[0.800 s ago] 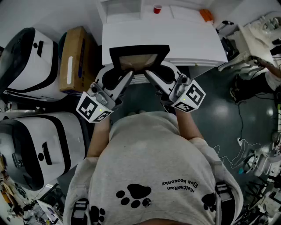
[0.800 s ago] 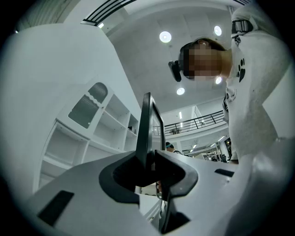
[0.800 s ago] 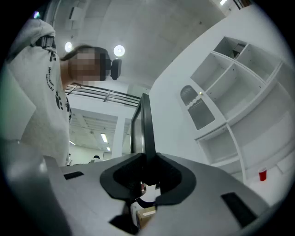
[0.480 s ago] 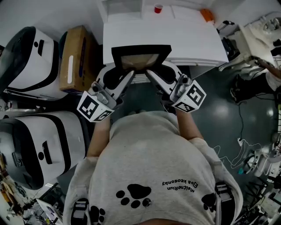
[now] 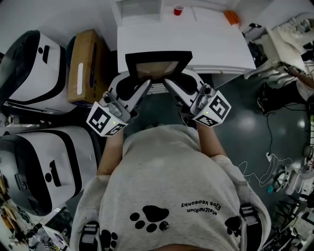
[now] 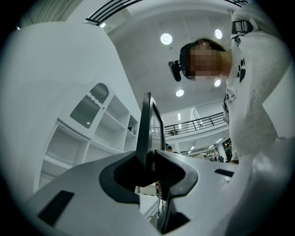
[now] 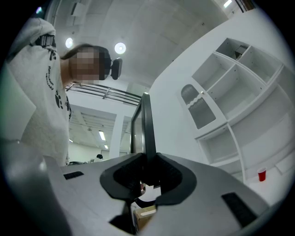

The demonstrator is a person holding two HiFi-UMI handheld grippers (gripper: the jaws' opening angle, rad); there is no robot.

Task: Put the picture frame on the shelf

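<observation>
The picture frame (image 5: 157,64), black-edged with a tan face, hangs in front of the white shelf unit (image 5: 216,44), held by its lower edge from both sides. My left gripper (image 5: 145,84) is shut on its lower left part, my right gripper (image 5: 167,83) on its lower right. In the left gripper view the frame (image 6: 146,133) stands edge-on, clamped between the dark pads of that gripper (image 6: 150,162). The right gripper view shows the frame (image 7: 146,129) edge-on too, pinched in that gripper (image 7: 148,171). White shelf compartments (image 7: 230,87) rise to its right.
A red cup (image 5: 178,10) and an orange object (image 5: 230,17) sit on the shelf unit's top. A brown cardboard box (image 5: 82,66) stands left of it, beside white-and-black machines (image 5: 29,68). Cables lie on the dark floor (image 5: 274,122) at the right.
The frame and both grippers have shifted very slightly to the right and down in the head view; the grip is unchanged.
</observation>
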